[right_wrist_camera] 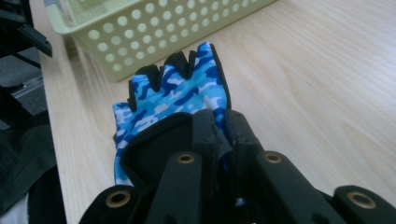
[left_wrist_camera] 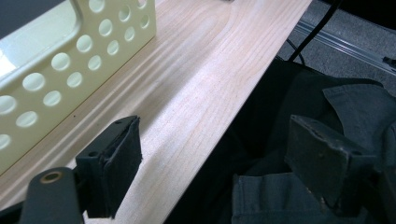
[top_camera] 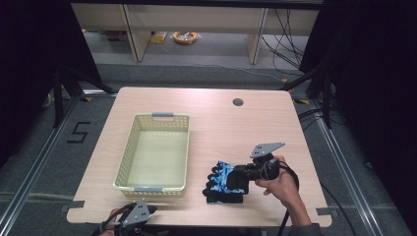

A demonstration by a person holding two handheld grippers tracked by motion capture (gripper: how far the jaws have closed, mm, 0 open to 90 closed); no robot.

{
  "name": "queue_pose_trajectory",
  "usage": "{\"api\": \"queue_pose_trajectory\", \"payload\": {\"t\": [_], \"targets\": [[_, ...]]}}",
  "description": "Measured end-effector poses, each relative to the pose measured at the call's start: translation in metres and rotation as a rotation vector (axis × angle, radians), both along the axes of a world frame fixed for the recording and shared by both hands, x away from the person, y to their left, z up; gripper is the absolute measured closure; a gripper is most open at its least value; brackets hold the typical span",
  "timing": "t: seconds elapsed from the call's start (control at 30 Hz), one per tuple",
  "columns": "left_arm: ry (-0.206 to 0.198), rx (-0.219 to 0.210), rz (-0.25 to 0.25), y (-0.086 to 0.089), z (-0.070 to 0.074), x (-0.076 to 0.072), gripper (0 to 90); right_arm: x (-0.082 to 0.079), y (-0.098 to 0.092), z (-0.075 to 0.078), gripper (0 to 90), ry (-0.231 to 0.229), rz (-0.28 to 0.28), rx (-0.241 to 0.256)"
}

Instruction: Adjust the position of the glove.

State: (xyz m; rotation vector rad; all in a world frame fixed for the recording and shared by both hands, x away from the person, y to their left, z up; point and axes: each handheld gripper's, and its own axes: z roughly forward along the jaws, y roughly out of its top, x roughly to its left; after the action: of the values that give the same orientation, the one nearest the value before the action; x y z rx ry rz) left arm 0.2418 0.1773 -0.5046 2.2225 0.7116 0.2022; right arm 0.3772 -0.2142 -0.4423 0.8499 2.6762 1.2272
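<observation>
Right gripper (right_wrist_camera: pixel 217 135) clenched on blue camouflage glove (right_wrist_camera: pixel 180 88), likely for lifting into yellow basket (top_camera: pixel 153 152); left gripper (left_wrist_camera: pixel 210 163) released, idle at table edge (left_wrist_camera: pixel 224 98).

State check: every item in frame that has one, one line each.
glove: flat on the table, cuff pinched by the right hand-held gripper.
basket: upright, empty, on the table.
right hand-held gripper: shut on the glove.
left hand-held gripper: open, holding nothing, at the table's near edge beside the basket.
table: carries the basket and glove.
</observation>
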Motion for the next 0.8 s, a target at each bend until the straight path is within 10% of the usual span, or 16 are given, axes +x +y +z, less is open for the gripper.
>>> {"api": "queue_pose_trajectory", "payload": {"t": [0.8], "targets": [[-0.012,0.011,-0.020,0.000,0.000,0.000,18.1,0.005,0.016,-0.031,83.8,0.049,0.115,-0.053]]}}
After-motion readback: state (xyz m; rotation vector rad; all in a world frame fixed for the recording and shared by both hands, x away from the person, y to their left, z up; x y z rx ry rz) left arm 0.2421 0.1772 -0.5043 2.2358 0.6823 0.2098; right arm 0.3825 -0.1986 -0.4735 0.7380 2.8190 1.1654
